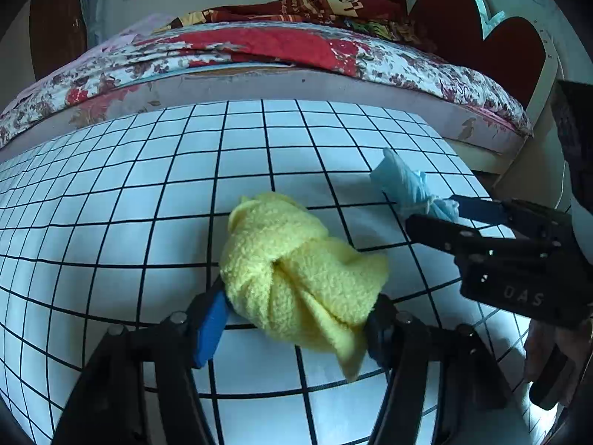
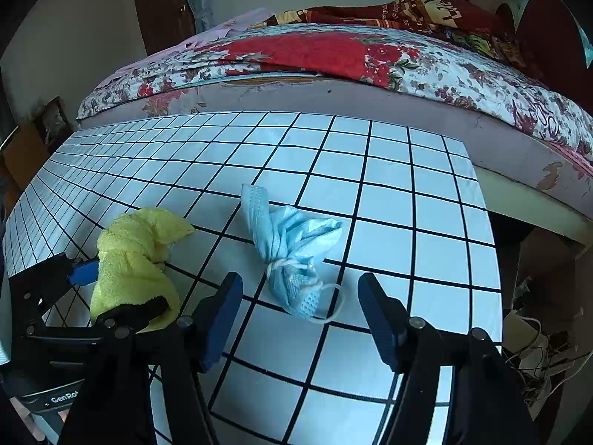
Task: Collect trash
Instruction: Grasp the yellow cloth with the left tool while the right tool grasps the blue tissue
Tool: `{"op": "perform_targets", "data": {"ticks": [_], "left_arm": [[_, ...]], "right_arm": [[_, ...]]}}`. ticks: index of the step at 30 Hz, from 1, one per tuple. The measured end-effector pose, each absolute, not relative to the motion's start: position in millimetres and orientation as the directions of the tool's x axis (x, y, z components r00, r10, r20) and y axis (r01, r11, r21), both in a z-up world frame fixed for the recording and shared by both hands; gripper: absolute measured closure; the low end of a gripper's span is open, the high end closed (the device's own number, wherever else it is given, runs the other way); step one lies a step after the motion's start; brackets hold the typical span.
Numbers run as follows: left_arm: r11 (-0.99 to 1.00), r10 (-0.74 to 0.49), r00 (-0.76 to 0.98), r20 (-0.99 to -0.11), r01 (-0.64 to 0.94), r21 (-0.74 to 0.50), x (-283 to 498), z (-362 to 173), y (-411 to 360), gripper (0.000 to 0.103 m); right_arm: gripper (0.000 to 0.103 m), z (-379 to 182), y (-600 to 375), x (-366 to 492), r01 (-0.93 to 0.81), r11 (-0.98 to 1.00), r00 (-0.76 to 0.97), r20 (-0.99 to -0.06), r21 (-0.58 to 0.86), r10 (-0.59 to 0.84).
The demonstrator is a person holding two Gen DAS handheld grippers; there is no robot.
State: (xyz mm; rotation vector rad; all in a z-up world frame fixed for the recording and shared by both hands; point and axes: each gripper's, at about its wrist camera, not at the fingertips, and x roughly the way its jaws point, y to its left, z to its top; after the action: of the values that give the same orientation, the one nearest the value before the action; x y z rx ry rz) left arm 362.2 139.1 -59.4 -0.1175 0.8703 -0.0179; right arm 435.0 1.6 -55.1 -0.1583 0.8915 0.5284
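Observation:
A crumpled yellow fleece cloth (image 1: 296, 270) lies on the white grid-patterned table (image 1: 148, 185). My left gripper (image 1: 296, 319) has its fingers on both sides of the cloth and looks closed on it; the cloth also shows in the right wrist view (image 2: 133, 263). A knotted light-blue face mask (image 2: 292, 252) lies on the table right of the cloth; it also shows in the left wrist view (image 1: 411, 185). My right gripper (image 2: 300, 307) is open, its fingers on either side of the mask's near end, not touching it. In the left wrist view the right gripper (image 1: 444, 207) straddles the mask.
A bed with a floral quilt (image 2: 370, 59) runs along the table's far edge. The table's right edge (image 2: 493, 259) drops to a floor with cables and clutter (image 2: 533, 352). A dark red heart-shaped headboard (image 1: 481, 29) stands at the far right.

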Motion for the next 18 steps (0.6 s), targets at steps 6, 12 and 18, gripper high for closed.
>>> {"op": "perform_targets", "data": {"ticks": [6,12,18], "left_arm": [[0.992,-0.095,0.657,-0.747,0.0,-0.127,363.2,-57.1,139.9,0.057],[0.996,-0.073,0.714,-0.696,0.01,-0.094,334.0,-46.0,136.8,0.058],[0.998,-0.055,0.756,-0.653,0.015,-0.067,300.5,-36.5,126.1,0.058]], "right_arm": [[0.075,-53.4,2.3,430.9,-0.499,0.861,0.521,-0.761,0.095,0.386],[0.076,-35.3,-12.6,398.4,-0.506,0.86,0.58,-0.713,0.063,0.394],[0.076,-16.3,-24.2,354.7,-0.5,0.866,0.646,-0.669,-0.006,0.368]]}}
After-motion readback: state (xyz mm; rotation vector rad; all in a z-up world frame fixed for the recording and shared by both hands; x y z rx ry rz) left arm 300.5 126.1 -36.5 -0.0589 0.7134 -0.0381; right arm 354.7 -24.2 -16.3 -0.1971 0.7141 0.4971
